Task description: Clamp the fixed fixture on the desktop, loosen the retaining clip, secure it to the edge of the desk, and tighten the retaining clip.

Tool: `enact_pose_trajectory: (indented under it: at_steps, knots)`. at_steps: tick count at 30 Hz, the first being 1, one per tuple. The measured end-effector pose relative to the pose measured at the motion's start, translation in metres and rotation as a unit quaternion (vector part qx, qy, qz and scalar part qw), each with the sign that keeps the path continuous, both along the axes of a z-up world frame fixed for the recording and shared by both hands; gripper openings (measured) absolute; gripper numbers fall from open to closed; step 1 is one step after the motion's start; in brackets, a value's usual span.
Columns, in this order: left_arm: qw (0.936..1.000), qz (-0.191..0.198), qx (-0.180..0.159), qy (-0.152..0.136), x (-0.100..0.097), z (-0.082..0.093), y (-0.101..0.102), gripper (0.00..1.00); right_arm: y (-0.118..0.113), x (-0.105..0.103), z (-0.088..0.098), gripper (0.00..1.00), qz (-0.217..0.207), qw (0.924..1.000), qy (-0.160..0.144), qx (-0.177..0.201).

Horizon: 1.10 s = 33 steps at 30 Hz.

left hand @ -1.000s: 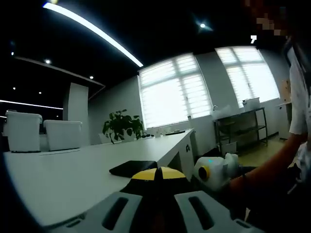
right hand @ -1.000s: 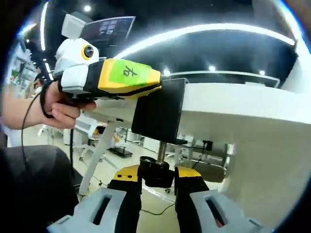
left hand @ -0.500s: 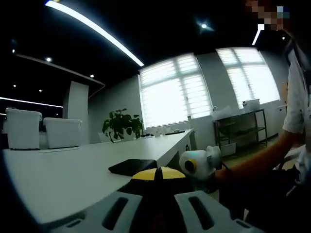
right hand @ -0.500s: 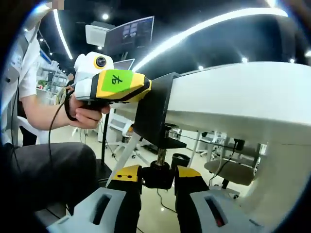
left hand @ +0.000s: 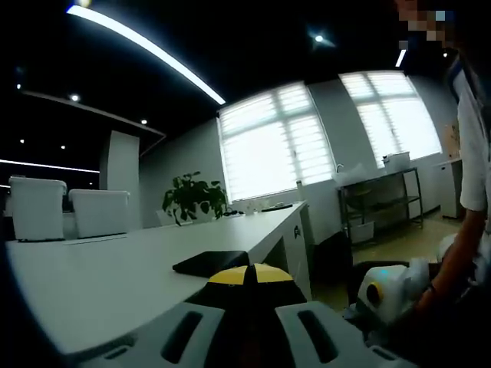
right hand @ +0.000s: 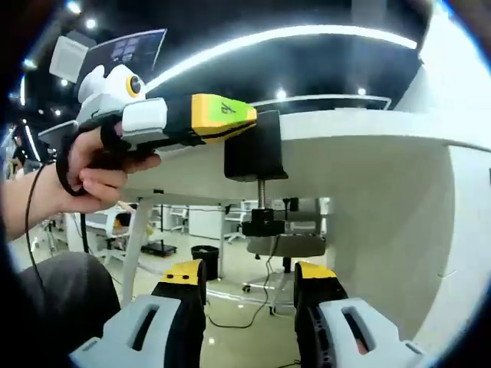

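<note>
A black clamp fixture [right hand: 255, 151] sits over the edge of the white desk [right hand: 368, 161]. Its threaded screw [right hand: 261, 192] hangs below, ending in a black knob [right hand: 263, 223]. My left gripper [right hand: 196, 119], held by a hand [right hand: 96, 172], is shut on the clamp's upper part from the left. In the left gripper view its yellow-tipped jaws [left hand: 249, 274] meet over the clamp's black top plate [left hand: 211, 263] on the desk [left hand: 115, 276]. My right gripper [right hand: 249, 277] stands open below the knob, apart from it, and also shows as the right gripper [left hand: 383, 290] low beside the desk.
The desk's white side panel [right hand: 453, 253] rises at the right. Under the desk are a table leg [right hand: 130, 253], a chair [right hand: 276, 249] and a black bin [right hand: 205, 257]. A potted plant [left hand: 192, 198] and a metal shelf rack [left hand: 383, 201] stand by the windows.
My right gripper has let go of the knob, opened, and drawn back below it. In the left gripper view it has dropped lower to the right. The left gripper keeps its hold.
</note>
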<state>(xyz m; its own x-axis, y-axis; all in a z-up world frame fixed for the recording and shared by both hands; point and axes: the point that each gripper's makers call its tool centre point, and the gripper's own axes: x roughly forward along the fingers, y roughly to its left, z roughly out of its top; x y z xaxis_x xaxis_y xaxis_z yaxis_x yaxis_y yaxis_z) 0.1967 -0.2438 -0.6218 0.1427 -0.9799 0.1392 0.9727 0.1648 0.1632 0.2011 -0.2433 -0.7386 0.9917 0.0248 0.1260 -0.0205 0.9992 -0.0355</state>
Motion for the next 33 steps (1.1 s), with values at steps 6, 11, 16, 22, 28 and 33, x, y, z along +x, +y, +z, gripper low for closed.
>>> enact_pose_trajectory:
  at_steps: [6,11,16,22,28,33]
  knots:
    - [1.0,0.001,0.0,-0.002,-0.001,0.0,0.0,0.03,0.004,-0.001,0.029,0.44,-0.063,0.9959,-0.048,-0.045]
    - [1.0,0.001,0.001,-0.003,-0.001,0.0,0.0,0.03,-0.007,0.01,0.036,0.4,-0.1,0.9933,-0.052,-0.025]
    - [1.0,0.002,0.0,-0.002,0.0,0.0,0.0,0.03,-0.006,0.019,0.035,0.39,-0.101,0.9935,-0.047,-0.023]
    - [1.0,0.0,-0.005,0.007,0.0,0.001,0.0,0.03,-0.012,0.033,0.035,0.24,-0.086,0.9944,-0.035,-0.051]
    - [1.0,-0.001,-0.003,0.008,-0.001,-0.001,-0.002,0.03,-0.01,0.03,0.038,0.24,-0.024,0.9961,-0.033,-0.079]
    - [1.0,-0.001,-0.003,0.007,-0.001,-0.001,-0.002,0.03,-0.006,0.044,0.035,0.24,0.05,0.9945,-0.035,-0.085]
